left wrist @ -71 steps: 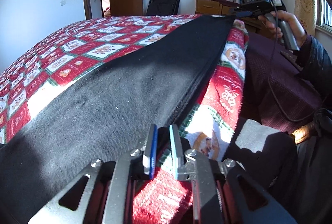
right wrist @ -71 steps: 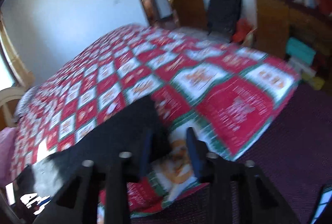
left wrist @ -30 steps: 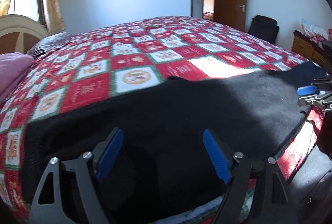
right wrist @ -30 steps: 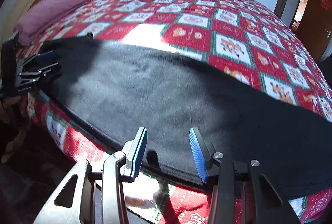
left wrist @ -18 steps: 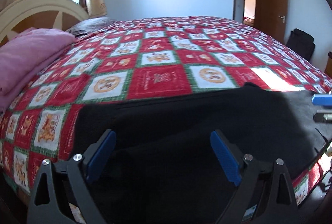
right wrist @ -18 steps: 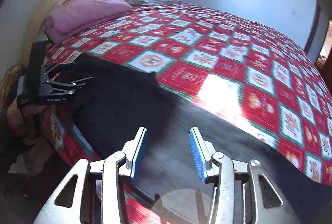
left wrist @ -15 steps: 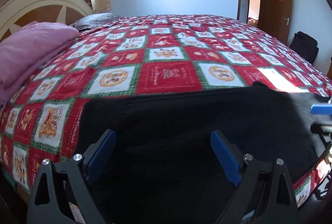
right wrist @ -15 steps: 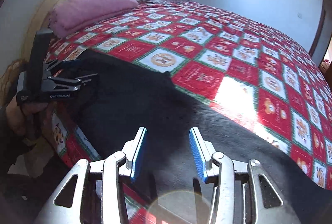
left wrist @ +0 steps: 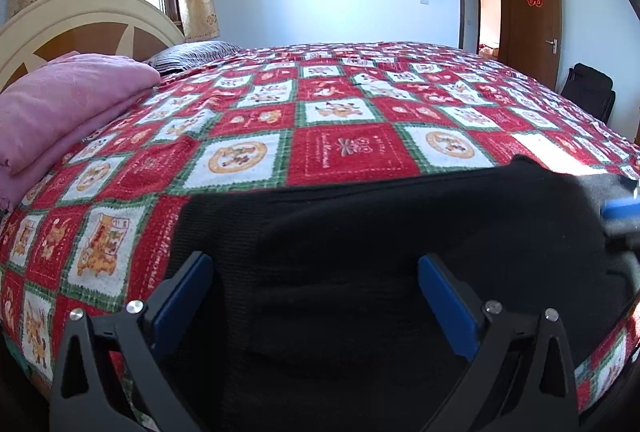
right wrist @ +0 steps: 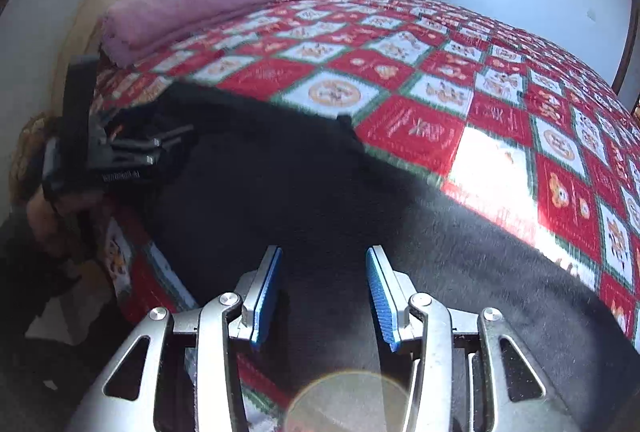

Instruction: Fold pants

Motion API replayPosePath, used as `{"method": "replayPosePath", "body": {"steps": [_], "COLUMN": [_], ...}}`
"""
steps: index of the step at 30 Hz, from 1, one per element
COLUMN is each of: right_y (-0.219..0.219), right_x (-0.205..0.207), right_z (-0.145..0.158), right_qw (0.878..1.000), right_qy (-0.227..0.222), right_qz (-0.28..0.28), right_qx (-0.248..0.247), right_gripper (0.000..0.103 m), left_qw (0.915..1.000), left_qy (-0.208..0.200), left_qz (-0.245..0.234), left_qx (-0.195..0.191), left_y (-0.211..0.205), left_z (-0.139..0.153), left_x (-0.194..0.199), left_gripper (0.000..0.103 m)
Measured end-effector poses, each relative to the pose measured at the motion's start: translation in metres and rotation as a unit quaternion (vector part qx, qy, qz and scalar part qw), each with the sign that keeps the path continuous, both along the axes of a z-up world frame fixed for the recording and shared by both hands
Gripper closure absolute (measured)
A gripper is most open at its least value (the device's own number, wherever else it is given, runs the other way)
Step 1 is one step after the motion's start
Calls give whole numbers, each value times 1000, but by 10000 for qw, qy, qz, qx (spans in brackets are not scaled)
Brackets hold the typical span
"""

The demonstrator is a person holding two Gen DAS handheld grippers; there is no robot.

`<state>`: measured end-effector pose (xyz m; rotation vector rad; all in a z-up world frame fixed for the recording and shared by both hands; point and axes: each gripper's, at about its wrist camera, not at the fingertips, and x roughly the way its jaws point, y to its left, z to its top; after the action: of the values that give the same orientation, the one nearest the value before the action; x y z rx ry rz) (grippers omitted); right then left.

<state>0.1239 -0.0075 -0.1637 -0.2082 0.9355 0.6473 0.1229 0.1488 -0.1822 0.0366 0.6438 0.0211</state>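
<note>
With my left gripper [left wrist: 316, 296] spread as wide as it goes, its jaws having just been opening, nothing is pinched between them, though the black pants [left wrist: 400, 252] lie directly below and ahead. My right gripper [right wrist: 324, 288] stands partly open, also clamping nothing, hovering over the dark cloth. The pants stretch along the near edge of the bed [left wrist: 344, 151], on the red patterned quilt, their long axis running side to side across my front. In the left wrist view the waistband end sits just ahead of my left jaws, with its edge off to their left, so my left hand is nearer the waist; the legs run off to the right past my right gripper, whose blue tip [left wrist: 620, 209] peeks in there. From the right wrist view my left gripper [right wrist: 132, 147] shows at the far left end of the garment. A folded pink blanket [left wrist: 60, 107] rests well apart by the headboard. No containers are in sight. I judge the next fold brings one end over the other along that long axis.
</note>
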Motion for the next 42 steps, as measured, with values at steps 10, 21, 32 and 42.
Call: {"method": "replayPosePath", "body": {"steps": [10,21,32,42], "right_y": [27,50,-24,-191], "right_x": [104,126,89,31], "right_z": [-12,-32,0,17], "right_qw": [9881,9813,9903,9783], "right_qy": [1172,1612,938,550], "right_qz": [-569,-632,-796,-1995], "right_qx": [812,838,646,82], "right_gripper": [58,93,52,50], "left_qw": [9998,9996,9992,9988], "left_qy": [-186,-297,-311,-409], "left_qz": [-31,33,250,-204], "left_qx": [-48,-3,-1,-202], "left_y": [4,6,8,-36], "left_z": [-2,-4,7,27], "left_x": [-2,-3,-11,-21], "left_gripper": [0,0,0,0]}}
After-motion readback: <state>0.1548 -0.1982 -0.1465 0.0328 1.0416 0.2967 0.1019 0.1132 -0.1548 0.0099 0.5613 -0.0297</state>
